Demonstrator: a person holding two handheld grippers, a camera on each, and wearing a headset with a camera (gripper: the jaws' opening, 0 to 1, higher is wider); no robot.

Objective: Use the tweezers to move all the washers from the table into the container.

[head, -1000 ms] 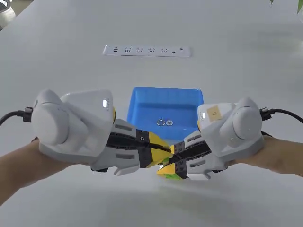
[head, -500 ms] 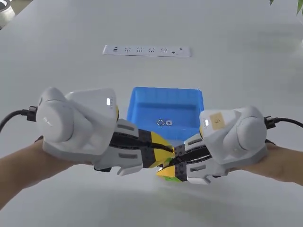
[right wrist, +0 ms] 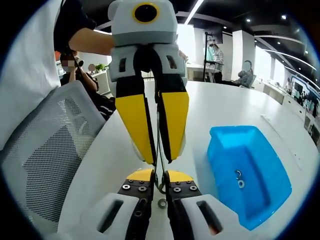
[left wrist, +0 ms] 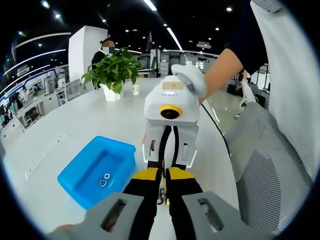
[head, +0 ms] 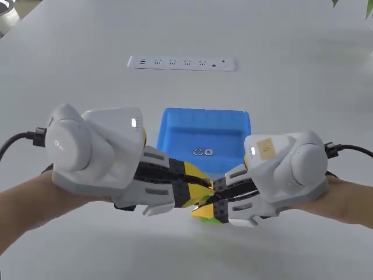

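Both hand-held grippers (head: 208, 194) on tweezers (right wrist: 158, 131), unchanged.

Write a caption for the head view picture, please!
Left tool and right tool meet tip to tip near a blue container holding two washers.

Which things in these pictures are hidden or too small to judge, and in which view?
- Tips of the tweezers: head view, hidden beneath the left gripper and right gripper.
- The washer: right gripper view, too small to tell whether pinched or lying loose.
- The table beneath both grippers: head view, covered.
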